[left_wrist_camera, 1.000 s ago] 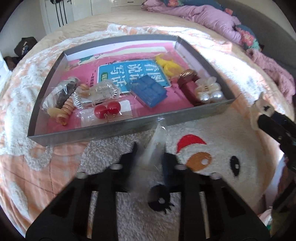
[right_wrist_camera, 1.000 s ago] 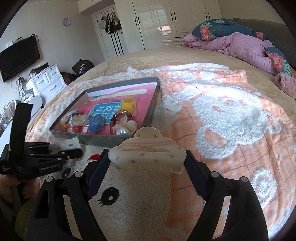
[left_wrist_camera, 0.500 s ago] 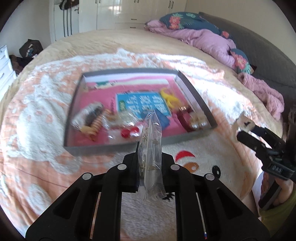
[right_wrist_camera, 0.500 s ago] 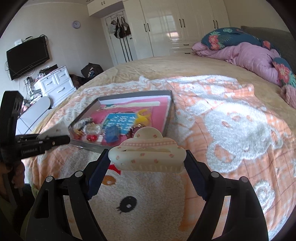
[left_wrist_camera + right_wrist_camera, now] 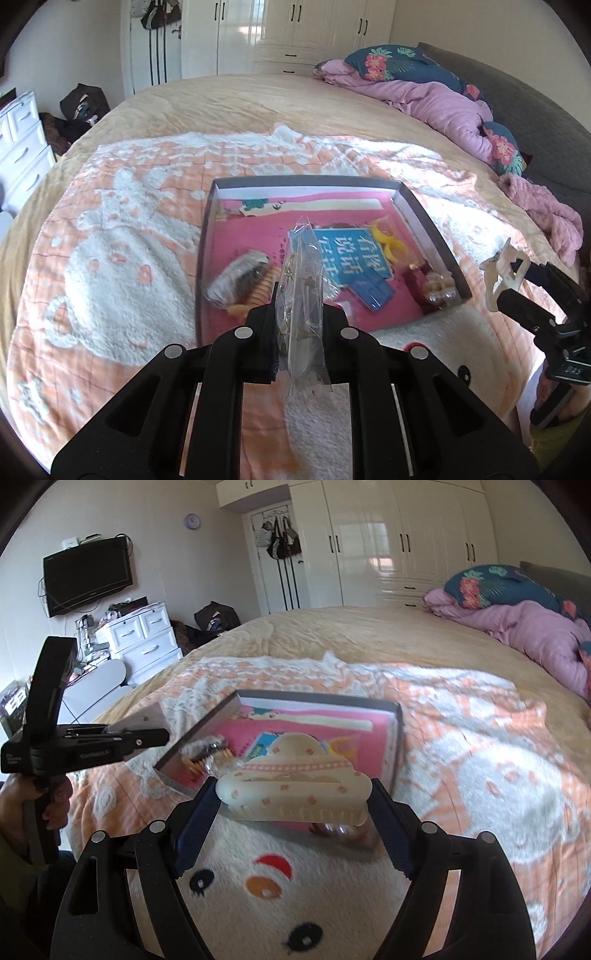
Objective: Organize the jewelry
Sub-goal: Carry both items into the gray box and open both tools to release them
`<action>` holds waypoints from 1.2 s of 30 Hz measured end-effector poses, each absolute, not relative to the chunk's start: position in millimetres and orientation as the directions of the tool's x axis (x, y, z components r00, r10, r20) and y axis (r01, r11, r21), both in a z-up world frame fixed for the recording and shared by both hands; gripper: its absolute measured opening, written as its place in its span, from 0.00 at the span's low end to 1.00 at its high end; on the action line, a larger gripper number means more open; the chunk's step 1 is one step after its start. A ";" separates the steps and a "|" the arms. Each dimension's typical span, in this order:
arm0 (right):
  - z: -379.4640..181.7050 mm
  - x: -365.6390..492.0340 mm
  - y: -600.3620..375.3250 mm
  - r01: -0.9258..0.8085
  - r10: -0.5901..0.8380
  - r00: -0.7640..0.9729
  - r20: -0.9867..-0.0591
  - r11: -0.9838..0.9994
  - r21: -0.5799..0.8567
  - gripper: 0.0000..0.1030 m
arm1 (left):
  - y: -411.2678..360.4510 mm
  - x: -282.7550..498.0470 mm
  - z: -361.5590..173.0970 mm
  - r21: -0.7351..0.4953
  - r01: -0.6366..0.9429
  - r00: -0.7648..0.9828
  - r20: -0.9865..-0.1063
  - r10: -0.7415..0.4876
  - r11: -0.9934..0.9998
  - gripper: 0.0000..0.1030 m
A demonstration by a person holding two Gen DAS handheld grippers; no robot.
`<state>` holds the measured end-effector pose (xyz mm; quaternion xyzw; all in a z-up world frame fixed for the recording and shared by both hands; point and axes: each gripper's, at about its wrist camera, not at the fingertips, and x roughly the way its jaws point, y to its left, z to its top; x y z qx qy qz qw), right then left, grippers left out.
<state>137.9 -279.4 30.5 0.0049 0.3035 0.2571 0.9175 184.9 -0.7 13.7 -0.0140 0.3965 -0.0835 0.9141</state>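
Note:
My left gripper (image 5: 299, 314) is shut on a clear plastic bag of small jewelry (image 5: 303, 295), held upright in the air in front of the grey tray (image 5: 201, 266). The tray has a pink floor and holds a blue block (image 5: 371, 290), yellow rings (image 5: 391, 240), pearl pieces (image 5: 441, 288) and wrapped items (image 5: 240, 277). My right gripper (image 5: 293, 801) is shut on a cream hair claw clip with pink dots (image 5: 295, 786), held above the blanket before the tray (image 5: 397, 746). Each gripper shows in the other's view, the right (image 5: 517, 291) and the left (image 5: 144, 734).
The tray lies on an orange and white fluffy blanket (image 5: 110, 258) on a wide bed. A pink quilt and floral pillow (image 5: 424, 85) lie at the far right. White drawers (image 5: 144, 635), a TV (image 5: 86, 579) and wardrobes (image 5: 388, 539) stand beyond the bed.
Both grippers have risen and drawn back from the tray, which now looks smaller and farther off. The bag and the claw clip stay held.

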 end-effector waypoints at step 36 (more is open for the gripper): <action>4.3 210.4 -230.2 -0.472 0.430 0.638 -0.639 0.874 0.117 0.77 | 16.4 229.6 -21.3 -0.136 0.173 0.634 -0.743 -0.216 0.975 0.07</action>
